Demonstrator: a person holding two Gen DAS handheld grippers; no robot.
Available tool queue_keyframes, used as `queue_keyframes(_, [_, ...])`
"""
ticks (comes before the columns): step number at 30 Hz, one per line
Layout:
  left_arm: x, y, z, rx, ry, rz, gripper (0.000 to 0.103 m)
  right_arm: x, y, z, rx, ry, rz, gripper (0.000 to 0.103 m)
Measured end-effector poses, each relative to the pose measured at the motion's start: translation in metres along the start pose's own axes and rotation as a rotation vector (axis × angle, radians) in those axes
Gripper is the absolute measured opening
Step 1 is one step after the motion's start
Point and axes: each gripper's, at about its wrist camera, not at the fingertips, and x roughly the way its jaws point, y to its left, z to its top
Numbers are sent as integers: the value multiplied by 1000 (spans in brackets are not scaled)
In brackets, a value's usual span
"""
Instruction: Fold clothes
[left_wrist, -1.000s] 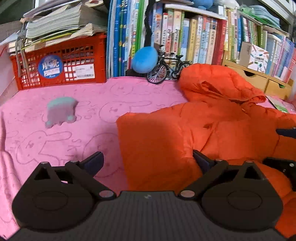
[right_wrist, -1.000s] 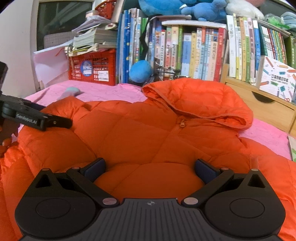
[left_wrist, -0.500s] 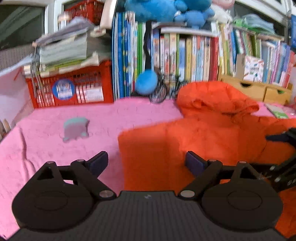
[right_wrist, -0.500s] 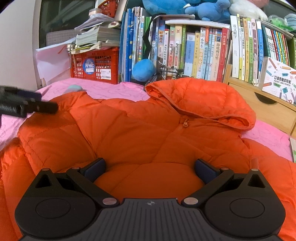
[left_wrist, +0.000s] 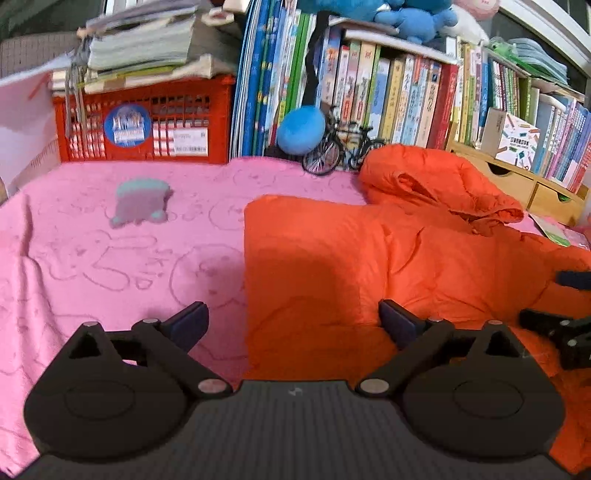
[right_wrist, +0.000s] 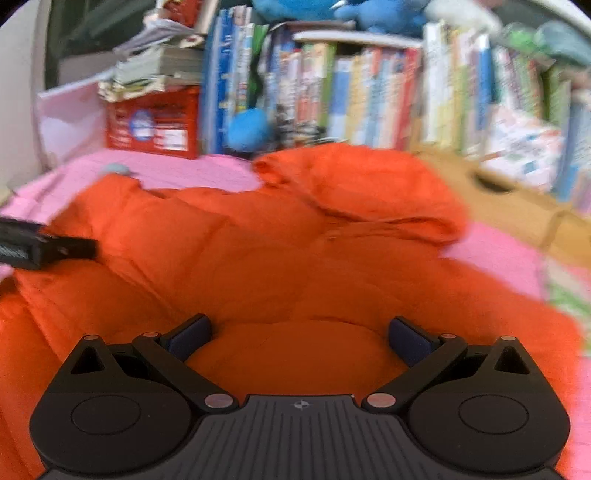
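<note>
Orange puffer jacket (left_wrist: 388, 258) lies spread on the pink blanket (left_wrist: 110, 258), its hood (left_wrist: 436, 184) toward the row of books (left_wrist: 388, 96). Left gripper (left_wrist: 291, 325) hangs over the jacket's straight left edge — jaws wide apart, holding nothing, one finger above the blanket and the other above the orange fabric. Right gripper (right_wrist: 299, 338) hovers low over the jacket's lower middle, jaws also spread wide and empty; this view is blurred. A small grey-green plush (left_wrist: 138, 201) sits on the blanket, well apart from the jacket — near the red crate (left_wrist: 147, 125).
</note>
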Motion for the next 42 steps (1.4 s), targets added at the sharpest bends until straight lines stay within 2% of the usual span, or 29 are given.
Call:
queue_keyframes(4, [-14,-6,4,4,-55,-1,98,-25,-28,-19,28,-33,-214,103])
queue_keyframes(5, [-18,-10,5,8,-70,-8,98,-31,-39,-23,69,-37,-268,103])
queue_keyframes(8, [-30,-22,9,20,-115,-28,98,-54,-66,-31,219,-89,-354,100])
queue_keyframes(11, [-41,-33,13,32,-160,-47,98,-75,-73,-34,276,-172,-276,94])
queue_keyframes(13, [-37,-45,11,53,-150,-71,98,-80,-62,-31,245,-198,-188,91])
queue_keyframes(15, [-29,-57,5,80,-124,-85,98,-84,-52,-29,209,-214,-110,74])
queue_keyframes(16, [-24,-62,2,96,-110,-88,98,-80,-46,-29,176,-195,-102,70])
queue_keyframes(18, [-15,-72,-4,134,-87,-82,98,-72,-34,-28,110,-156,-85,53])
queue_keyframes(20, [-8,-76,-9,174,-79,-64,100,-68,-36,-32,95,-124,-96,45])
queue_keyframes(22, [-4,-74,-10,179,-74,-65,100,-65,-45,-39,107,-97,-122,44])
queue_keyframes(25, [-2,-67,-8,184,-95,-18,100,-62,-58,-49,126,-55,-160,43])
queue_keyframes(28, [0,-50,-6,135,-90,23,100,-57,-65,-54,121,-33,-195,42])
queue_keyframes(31, [1,-30,-2,61,-68,43,100,-59,-61,-48,115,-59,-184,42])
queue_keyframes(33, [-9,-24,-1,46,-81,63,98,-61,-57,-42,110,-84,-166,42])
queue_keyframes(37, [-31,-32,5,60,-129,-11,98,-64,-48,-28,101,-134,-131,44])
queue_keyframes(42, [-18,-67,10,106,-145,-48,98,-69,-37,-12,90,-196,-87,47])
